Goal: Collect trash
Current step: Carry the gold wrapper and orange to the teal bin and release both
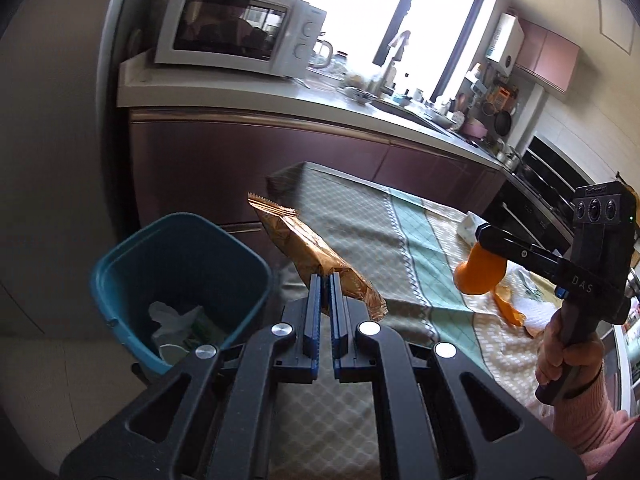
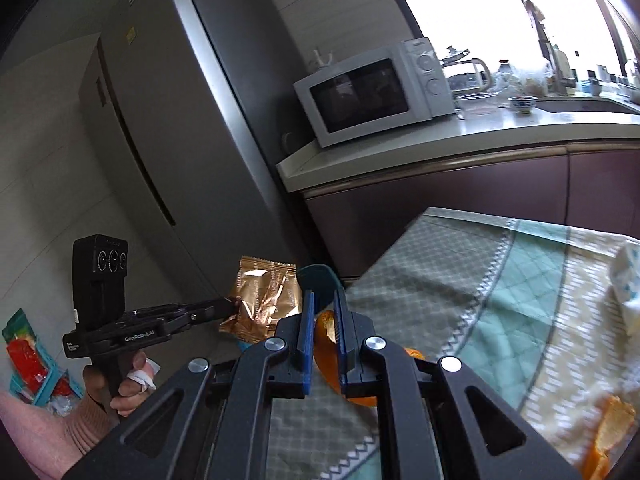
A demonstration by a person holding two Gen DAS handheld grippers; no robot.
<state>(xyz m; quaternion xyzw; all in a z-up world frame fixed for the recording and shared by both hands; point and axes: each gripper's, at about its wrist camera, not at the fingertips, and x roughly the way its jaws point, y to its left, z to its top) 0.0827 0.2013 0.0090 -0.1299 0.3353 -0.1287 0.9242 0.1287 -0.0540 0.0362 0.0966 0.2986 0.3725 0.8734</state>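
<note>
The left gripper [image 1: 325,280] is pinching a gold wrapper [image 1: 308,252] beside the teal bin [image 1: 120,256]; the right gripper [image 2: 323,300], raised over the tablecloth [image 2: 500,292], is clamping 1 orange peel [image 2: 326,344].

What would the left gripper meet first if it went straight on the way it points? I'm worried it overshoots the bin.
Probably the purple counter cabinet. The left gripper, shut on the gold wrapper, points past the teal bin at its left; depth is unclear.
</note>
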